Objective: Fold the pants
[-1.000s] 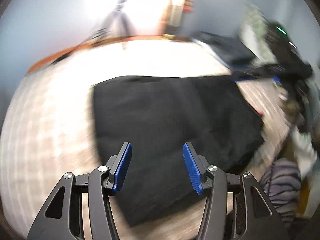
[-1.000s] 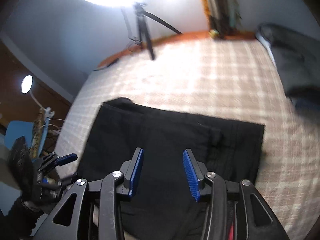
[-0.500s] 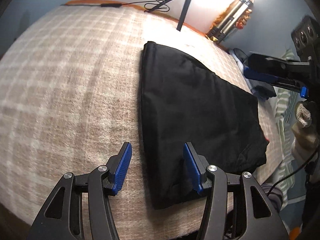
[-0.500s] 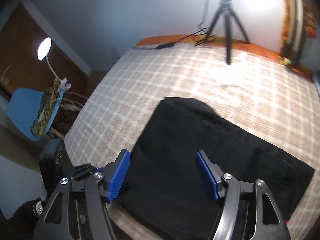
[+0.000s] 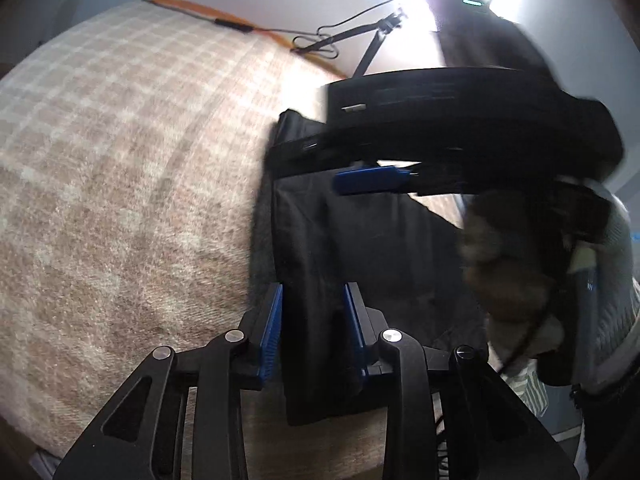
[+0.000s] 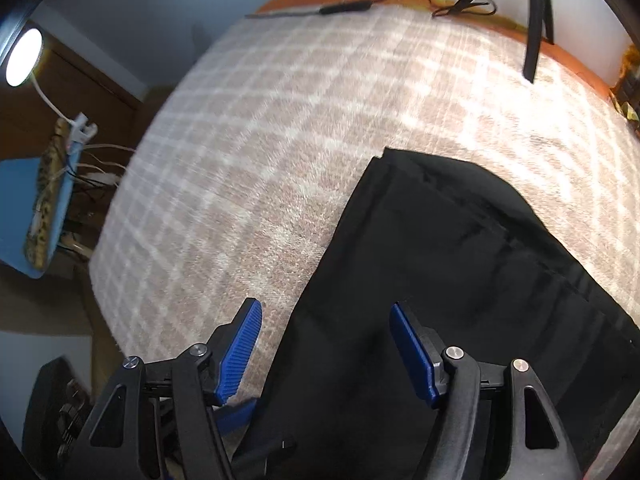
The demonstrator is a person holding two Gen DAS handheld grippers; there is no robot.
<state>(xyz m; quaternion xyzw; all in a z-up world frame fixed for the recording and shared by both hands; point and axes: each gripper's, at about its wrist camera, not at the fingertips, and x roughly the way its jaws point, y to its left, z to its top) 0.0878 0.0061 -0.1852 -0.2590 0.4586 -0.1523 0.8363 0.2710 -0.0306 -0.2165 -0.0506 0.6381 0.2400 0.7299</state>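
Lying flat on a fuzzy beige plaid blanket point(image 6: 280, 160): one pair of black pants point(image 6: 440, 260), matte woven fabric, folded into a rough rectangle. Two grippers, ribbed blue pads. Left gripper point(image 5: 314, 336) low at the near edge, fingers narrowed around a fabric fold. Right gripper point(image 6: 326, 348) wide apart, hovering over the pants' left edge.

Pants point(image 6: 460, 280) on blanket point(image 6: 280, 140), tripod point(image 6: 536, 20) behind
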